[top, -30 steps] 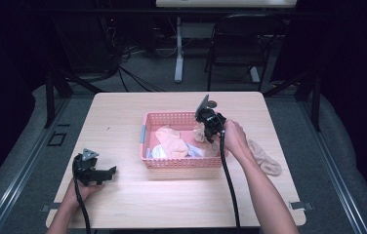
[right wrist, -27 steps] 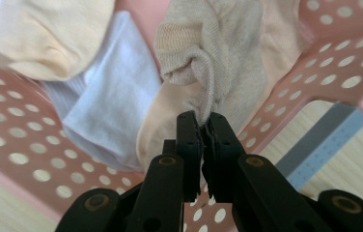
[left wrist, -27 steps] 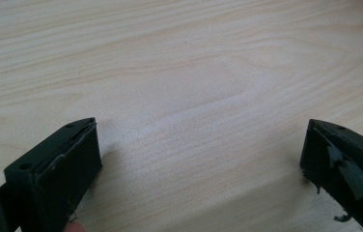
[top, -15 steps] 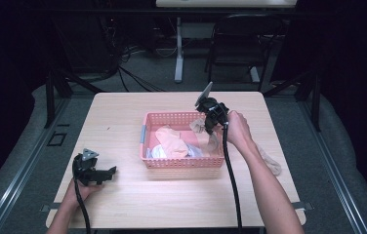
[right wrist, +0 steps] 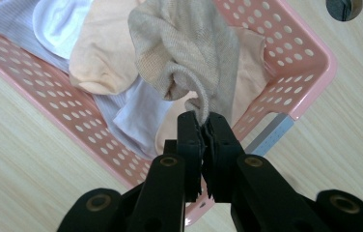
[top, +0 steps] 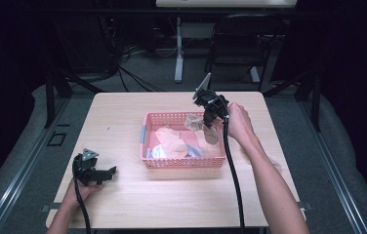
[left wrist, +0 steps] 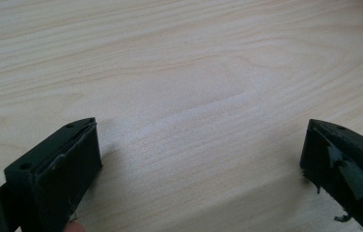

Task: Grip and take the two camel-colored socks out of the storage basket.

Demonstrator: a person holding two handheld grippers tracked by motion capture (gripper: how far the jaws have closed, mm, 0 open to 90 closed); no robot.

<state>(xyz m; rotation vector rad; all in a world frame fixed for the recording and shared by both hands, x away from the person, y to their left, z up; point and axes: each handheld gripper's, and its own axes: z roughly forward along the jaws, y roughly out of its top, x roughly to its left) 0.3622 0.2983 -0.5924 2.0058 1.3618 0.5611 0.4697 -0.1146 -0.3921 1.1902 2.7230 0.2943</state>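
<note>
A pink perforated basket (top: 151, 122) (right wrist: 310, 46) sits mid-table with peach (top: 172, 141) (right wrist: 100, 53) and white (right wrist: 56, 17) socks in it. My right gripper (top: 206, 119) (right wrist: 203, 118) hangs over the basket's right part, shut on the cuff of a beige sock (top: 198, 124) (right wrist: 189, 48) that dangles above the pile. My left gripper (top: 108, 171) (left wrist: 199, 159) rests at the table's front left, open, with bare wood between its jaws.
Another beige sock (top: 276, 163) lies on the table right of the basket, partly behind the right forearm. The wooden table (top: 123, 112) has bare room left of and in front of the basket. A chair (top: 240, 44) and desk legs stand beyond the far edge.
My right gripper has risen and shifted left from the basket's right side to over it, lifting the beige sock off the table. The left gripper has stayed put.
</note>
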